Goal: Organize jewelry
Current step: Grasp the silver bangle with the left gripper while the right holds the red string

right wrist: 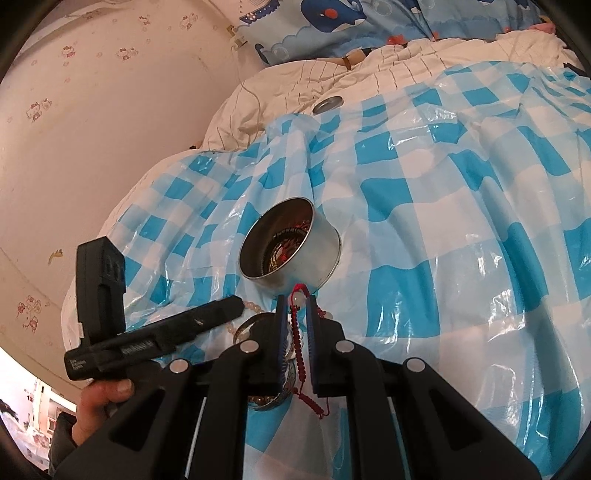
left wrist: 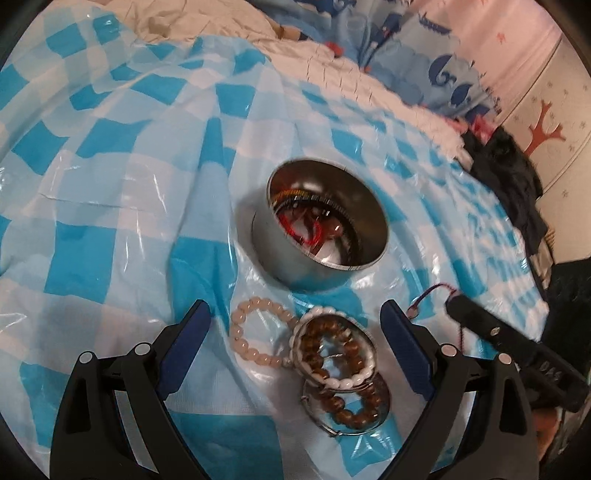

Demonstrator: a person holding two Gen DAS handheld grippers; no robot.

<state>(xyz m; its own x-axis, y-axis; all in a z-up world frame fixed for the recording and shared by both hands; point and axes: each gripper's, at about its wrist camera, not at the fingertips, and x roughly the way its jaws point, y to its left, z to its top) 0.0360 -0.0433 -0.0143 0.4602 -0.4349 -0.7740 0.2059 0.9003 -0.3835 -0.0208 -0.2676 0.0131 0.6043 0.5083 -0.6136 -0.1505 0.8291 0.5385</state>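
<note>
Right wrist view: the right gripper (right wrist: 295, 325) is pinching a red cord bracelet (right wrist: 298, 350) between nearly closed jaws, just short of the tin (right wrist: 291, 243). It is limp and light, likely to dangle and snag, so mid-cord is the best hold. The left gripper (left wrist: 295, 332) is hanging wide open, holding nothing, over the bead bracelets (left wrist: 332, 354).

place: home bedroom | evidence: rumpled duvet (right wrist: 295, 85), whale-print bedding (right wrist: 332, 22), cartoon wallpaper (right wrist: 74, 110)
</note>
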